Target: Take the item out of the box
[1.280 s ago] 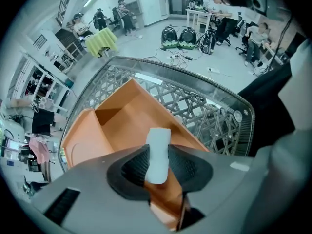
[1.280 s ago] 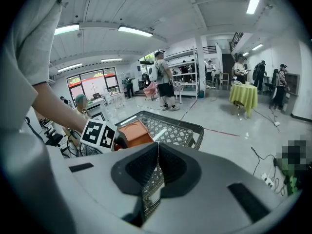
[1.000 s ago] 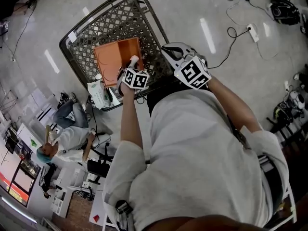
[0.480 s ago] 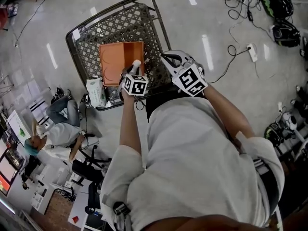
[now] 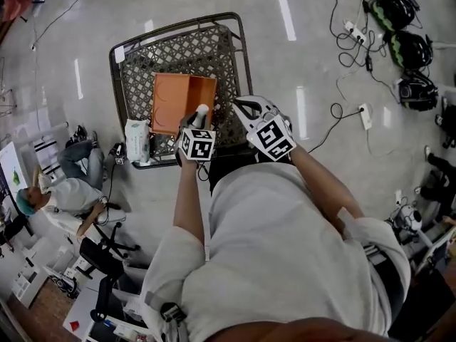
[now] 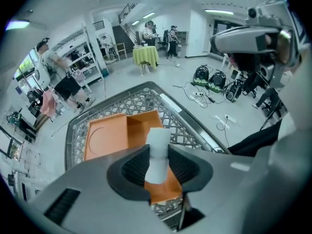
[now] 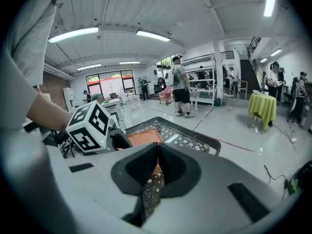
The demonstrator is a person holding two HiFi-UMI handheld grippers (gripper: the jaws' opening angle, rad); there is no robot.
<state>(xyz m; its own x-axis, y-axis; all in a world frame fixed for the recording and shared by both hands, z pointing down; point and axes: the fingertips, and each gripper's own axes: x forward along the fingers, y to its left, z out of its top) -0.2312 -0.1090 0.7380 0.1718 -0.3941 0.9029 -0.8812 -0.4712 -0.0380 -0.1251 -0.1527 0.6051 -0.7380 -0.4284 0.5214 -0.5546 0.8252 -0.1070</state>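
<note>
An open orange box (image 5: 173,102) lies in a metal lattice cart (image 5: 142,55). My left gripper (image 5: 197,122) is shut on a white cylindrical item (image 5: 201,110), held over the box's near right corner. In the left gripper view the white item (image 6: 157,152) stands upright between the left gripper's (image 6: 157,168) jaws, with the orange box (image 6: 105,138) below and beyond it. My right gripper (image 5: 246,110) hangs over the cart's right rim. Its jaws are shut with nothing between them, as the right gripper (image 7: 158,156) view shows.
A white pack (image 5: 137,140) lies on the floor by the cart's left near corner. A person (image 5: 68,194) sits on a chair at the left. Cables and a power strip (image 5: 364,116) lie on the floor at the right, with dark bags (image 5: 399,27) beyond.
The head view has swung, so the cart sits lower and more to the right. The left gripper with the white item now stands nearer the box's near edge. The right gripper stays shut.
</note>
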